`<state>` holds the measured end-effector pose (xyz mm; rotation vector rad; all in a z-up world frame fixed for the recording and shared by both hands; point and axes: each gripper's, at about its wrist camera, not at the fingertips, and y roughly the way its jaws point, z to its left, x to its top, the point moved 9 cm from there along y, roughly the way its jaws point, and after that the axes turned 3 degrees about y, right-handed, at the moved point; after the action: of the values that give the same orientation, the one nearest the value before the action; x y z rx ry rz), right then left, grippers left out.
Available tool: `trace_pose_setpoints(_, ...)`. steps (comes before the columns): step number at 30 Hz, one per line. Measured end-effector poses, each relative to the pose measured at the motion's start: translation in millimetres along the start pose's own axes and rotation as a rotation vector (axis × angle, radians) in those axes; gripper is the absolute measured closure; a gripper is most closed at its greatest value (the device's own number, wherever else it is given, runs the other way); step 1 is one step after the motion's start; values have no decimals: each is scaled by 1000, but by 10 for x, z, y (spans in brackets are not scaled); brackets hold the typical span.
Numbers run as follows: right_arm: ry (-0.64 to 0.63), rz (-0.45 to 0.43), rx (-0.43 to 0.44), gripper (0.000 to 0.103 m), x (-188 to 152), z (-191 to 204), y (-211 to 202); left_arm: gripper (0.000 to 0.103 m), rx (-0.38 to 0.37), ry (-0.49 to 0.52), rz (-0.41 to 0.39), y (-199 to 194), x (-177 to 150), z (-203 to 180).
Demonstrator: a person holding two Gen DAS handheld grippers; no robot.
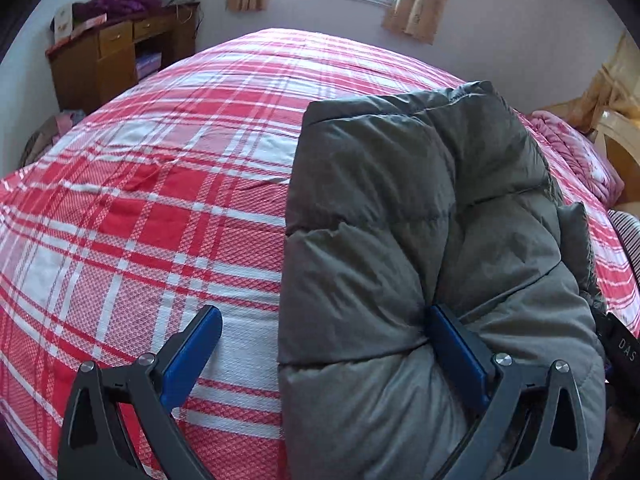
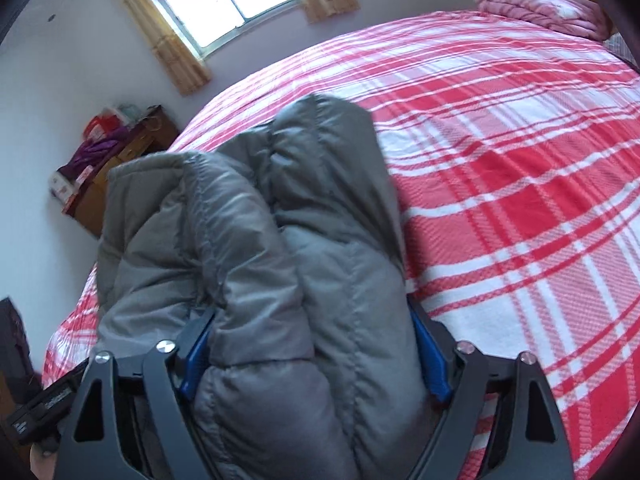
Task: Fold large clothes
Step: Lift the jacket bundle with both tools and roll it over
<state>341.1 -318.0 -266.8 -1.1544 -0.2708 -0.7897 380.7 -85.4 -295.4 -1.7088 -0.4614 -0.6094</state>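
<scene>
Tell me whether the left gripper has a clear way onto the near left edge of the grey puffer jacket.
Probably yes. The left gripper stands open astride the grey puffer jacket's near left edge, one finger pressing into its top, the other over bare plaid bedspread.

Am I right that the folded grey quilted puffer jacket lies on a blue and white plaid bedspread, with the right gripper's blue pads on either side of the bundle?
Not quite: the plaid bedspread is red and white, not blue and white, as both wrist views show. The rest holds: in the right wrist view the folded grey quilted puffer jacket lies on it, with the right gripper and its blue pads on either side of the bundle.
</scene>
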Motion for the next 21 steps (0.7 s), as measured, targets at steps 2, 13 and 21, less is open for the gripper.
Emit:
trace_pose_setpoints(2,-20,3,16,26,-50,63,-17,1,-10,4,-6,23,25,-39)
trace_pose_setpoints(13,-42,14,105,36,-142,173,-20,1,-156,37,12,91,13,-234)
trace_pose_setpoints(21,-35,28,157,52,-143,194,5,40,-266,73,-27,-26,-24,-377)
